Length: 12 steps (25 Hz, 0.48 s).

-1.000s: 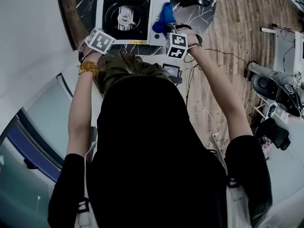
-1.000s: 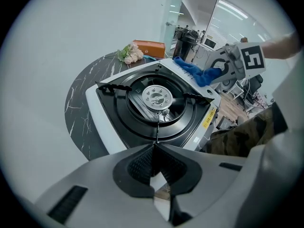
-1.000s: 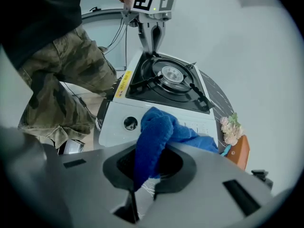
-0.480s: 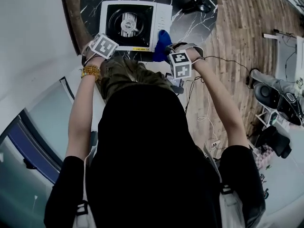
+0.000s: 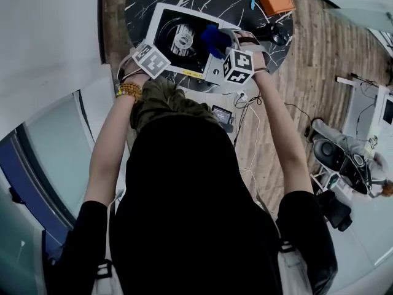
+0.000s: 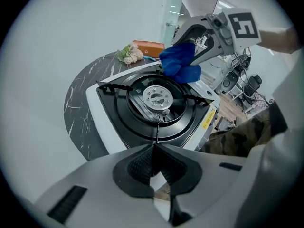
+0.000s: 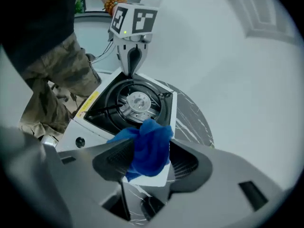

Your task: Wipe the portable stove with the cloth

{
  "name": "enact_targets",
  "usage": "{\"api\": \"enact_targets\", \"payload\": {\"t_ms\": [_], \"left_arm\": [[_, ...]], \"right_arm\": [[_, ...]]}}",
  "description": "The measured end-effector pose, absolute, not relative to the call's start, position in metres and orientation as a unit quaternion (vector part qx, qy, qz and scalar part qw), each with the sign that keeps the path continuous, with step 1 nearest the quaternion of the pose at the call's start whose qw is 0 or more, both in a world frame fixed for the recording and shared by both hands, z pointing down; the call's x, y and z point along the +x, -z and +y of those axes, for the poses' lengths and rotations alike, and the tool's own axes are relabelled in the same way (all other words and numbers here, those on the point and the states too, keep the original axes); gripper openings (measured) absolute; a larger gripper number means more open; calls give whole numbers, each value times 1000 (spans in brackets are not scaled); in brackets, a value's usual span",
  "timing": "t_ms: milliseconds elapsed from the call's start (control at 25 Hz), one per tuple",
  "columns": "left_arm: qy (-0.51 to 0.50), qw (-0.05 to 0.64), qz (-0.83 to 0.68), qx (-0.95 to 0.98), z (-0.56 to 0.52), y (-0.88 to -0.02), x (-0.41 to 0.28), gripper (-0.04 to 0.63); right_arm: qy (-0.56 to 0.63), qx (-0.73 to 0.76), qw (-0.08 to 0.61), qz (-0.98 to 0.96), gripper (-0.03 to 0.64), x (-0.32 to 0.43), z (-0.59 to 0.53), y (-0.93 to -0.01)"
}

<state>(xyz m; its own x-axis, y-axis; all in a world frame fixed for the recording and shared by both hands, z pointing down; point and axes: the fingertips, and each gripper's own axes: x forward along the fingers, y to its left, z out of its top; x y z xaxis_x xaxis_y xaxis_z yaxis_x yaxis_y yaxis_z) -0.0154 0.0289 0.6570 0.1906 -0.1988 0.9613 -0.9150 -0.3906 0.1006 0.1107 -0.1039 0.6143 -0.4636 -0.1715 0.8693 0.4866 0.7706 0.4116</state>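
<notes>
Right gripper [image 7: 151,146]: jaws just been opening, now wide. Cloth [image 7: 148,156] bunched between fingers [image 7: 114,159], lying against one pad, small gap at other; not clamped. Cloth over stove [image 6: 104,120] edge beside burner [image 6: 158,96]; contact with stove unclear. Left gripper [image 6: 154,148]: jaws together, empty, at stove's opposite edge.

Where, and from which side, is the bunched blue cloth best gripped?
Probably the thick bunched middle of the blue cloth, approached from above. It hangs as a soft wad between the jaws of the right gripper, which have just been opening, over the stove.
</notes>
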Motion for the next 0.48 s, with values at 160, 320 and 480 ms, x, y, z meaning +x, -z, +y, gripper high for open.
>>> {"api": "enact_targets", "payload": {"t_ms": [160, 320, 480], "left_arm": [[-485, 362, -408, 684, 27, -658, -22, 14], [-485, 362, -396, 691, 30, -662, -21, 14], [-483, 351, -400, 695, 26, -656, -21, 14]], "right_arm": [[357, -156, 507, -769, 216, 125, -86, -621], [381, -197, 517, -741, 215, 121, -93, -654], [294, -179, 539, -768, 195, 100, -108, -655]]}}
